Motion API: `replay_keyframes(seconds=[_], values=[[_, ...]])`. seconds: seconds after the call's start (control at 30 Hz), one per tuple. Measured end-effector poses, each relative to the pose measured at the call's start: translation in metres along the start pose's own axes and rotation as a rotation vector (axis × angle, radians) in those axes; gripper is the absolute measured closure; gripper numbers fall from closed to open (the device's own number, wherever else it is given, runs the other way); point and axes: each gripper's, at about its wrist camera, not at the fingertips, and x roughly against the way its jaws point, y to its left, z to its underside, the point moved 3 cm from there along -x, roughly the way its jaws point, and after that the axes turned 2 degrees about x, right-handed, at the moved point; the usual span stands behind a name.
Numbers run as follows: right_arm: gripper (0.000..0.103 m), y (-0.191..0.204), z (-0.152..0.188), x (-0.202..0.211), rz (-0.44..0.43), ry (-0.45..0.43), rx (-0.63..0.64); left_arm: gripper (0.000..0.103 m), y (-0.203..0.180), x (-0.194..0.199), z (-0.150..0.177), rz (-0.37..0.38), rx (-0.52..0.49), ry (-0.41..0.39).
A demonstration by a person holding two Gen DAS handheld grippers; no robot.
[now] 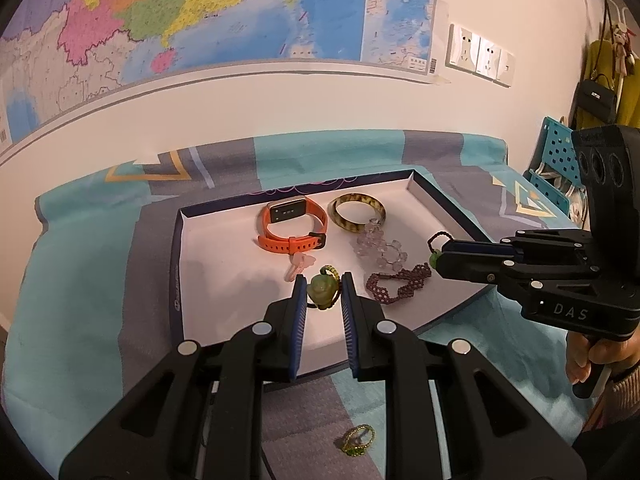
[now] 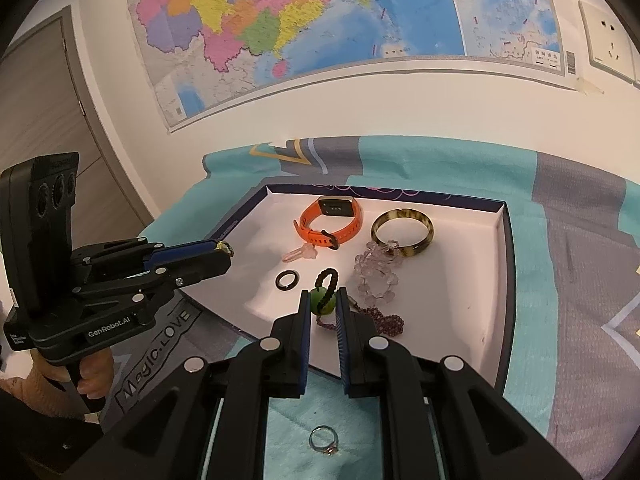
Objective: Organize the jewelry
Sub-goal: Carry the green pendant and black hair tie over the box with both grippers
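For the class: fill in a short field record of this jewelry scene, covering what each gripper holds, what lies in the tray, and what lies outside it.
left gripper: shut on green carved pendant
right gripper: shut on green bead charm with black cord loop
tray: orange watch, amber bangle, clear bead bracelet, purple beaded bracelet, pink charm, black ring
outside tray, on cloth: silver ring, green-stone ring

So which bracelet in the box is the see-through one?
The clear bead bracelet, beside the brown bangle. The watch band is orange, the woven bracelet dark purple.
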Motion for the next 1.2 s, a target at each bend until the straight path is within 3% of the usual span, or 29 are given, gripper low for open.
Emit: replay_keyframes(seconds=[1.2], values=[[0.092, -0.010, -0.007, -0.018, 0.001, 0.017, -0.026, 0.085, 0.004, -0.025, -0.005, -0.020, 0.017, 0.036]])
